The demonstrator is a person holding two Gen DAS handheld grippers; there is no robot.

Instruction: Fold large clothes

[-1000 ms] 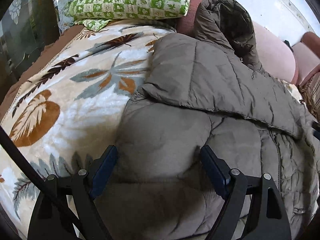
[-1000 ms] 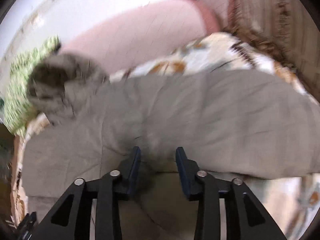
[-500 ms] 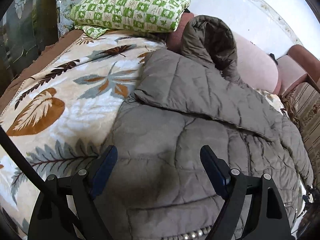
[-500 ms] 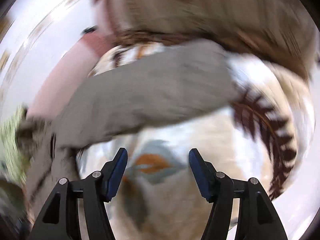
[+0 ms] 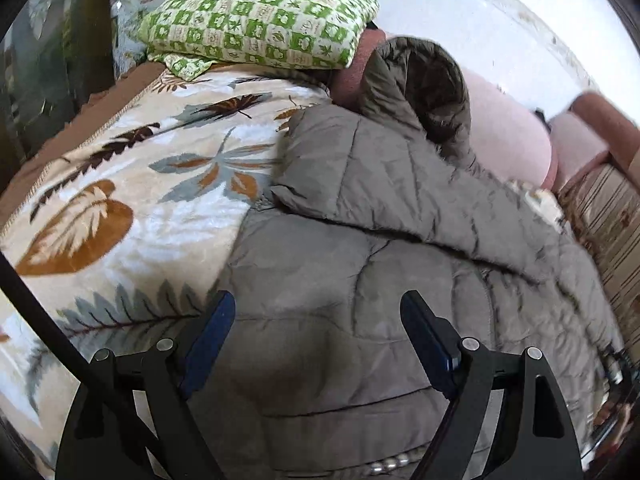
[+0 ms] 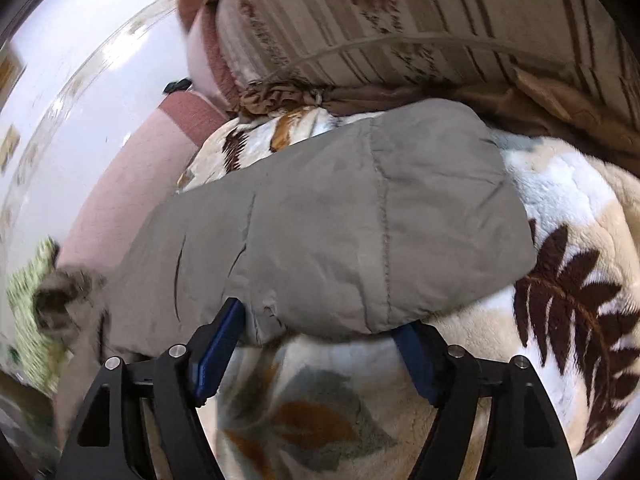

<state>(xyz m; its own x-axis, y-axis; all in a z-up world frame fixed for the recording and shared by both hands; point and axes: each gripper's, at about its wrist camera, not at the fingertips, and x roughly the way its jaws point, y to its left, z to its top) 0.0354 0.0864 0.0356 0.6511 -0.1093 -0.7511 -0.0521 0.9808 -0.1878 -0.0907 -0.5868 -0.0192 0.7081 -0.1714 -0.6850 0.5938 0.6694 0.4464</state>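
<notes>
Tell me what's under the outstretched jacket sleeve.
The leaf-print blanket shows around the sleeve on its near, far and cuff sides; whatever lies directly beneath is covered.

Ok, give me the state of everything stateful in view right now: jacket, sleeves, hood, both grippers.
Grey-brown quilted puffer jacket: lying flat on the leaf-print blanket.
One sleeve: folded across the body.
Other sleeve: stretched out on the blanket, unfolded.
Hood: propped up, open.
Left gripper: open, empty.
Right gripper: just opened, fingers either side of the sleeve.
</notes>
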